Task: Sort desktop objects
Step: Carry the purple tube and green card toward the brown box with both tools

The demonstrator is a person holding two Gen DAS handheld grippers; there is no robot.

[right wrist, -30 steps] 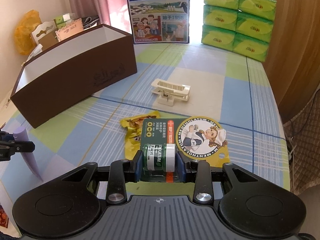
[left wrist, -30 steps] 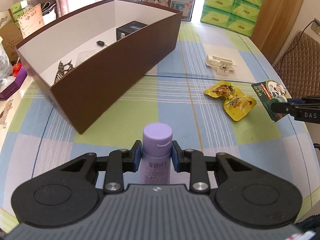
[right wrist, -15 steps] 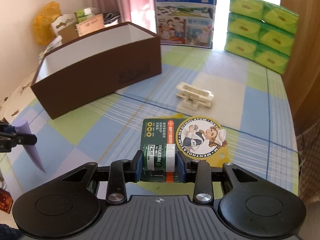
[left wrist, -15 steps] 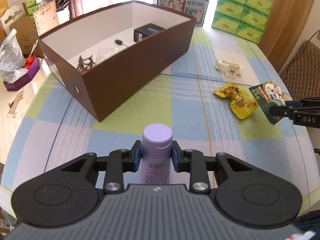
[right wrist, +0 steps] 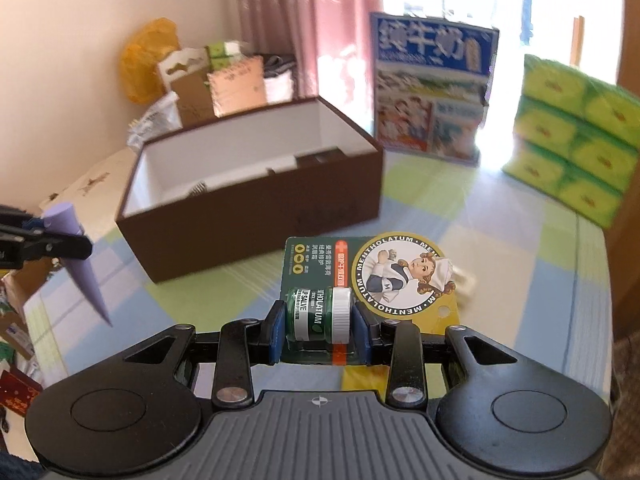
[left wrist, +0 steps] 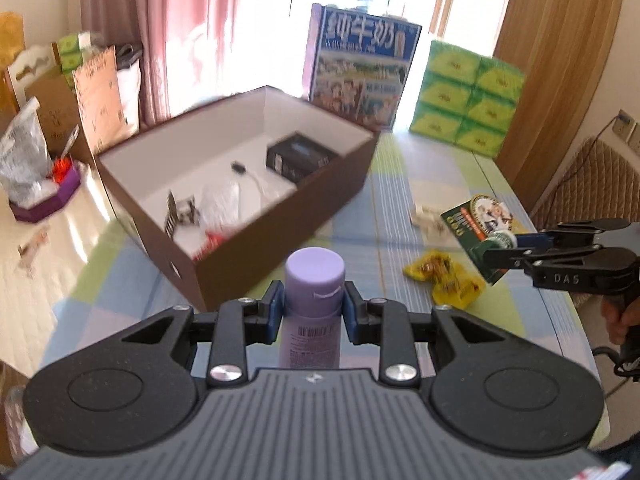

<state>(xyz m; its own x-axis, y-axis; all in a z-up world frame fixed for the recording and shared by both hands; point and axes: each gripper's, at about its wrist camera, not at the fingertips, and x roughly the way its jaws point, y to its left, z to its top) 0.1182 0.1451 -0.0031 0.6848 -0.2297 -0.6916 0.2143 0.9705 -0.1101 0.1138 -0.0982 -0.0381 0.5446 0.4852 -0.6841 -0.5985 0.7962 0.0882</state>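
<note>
Pinching a purple tube (left wrist: 314,300), the left hand-held gripper (left wrist: 314,312); right hand-held gripper (right wrist: 319,330) clamps the Mentholatum pack (right wrist: 320,312) above the table (right wrist: 520,248).

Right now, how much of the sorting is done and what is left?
Done: the box already holds a black case and a few small items. In hand: the left gripper clamps the purple tube; the right gripper clamps the salve pack. Both are off the table. Left: the yellow packets and a white clip.

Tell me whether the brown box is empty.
Not empty. The brown box holds a small black box, a clear plastic bag and other small items.
</note>
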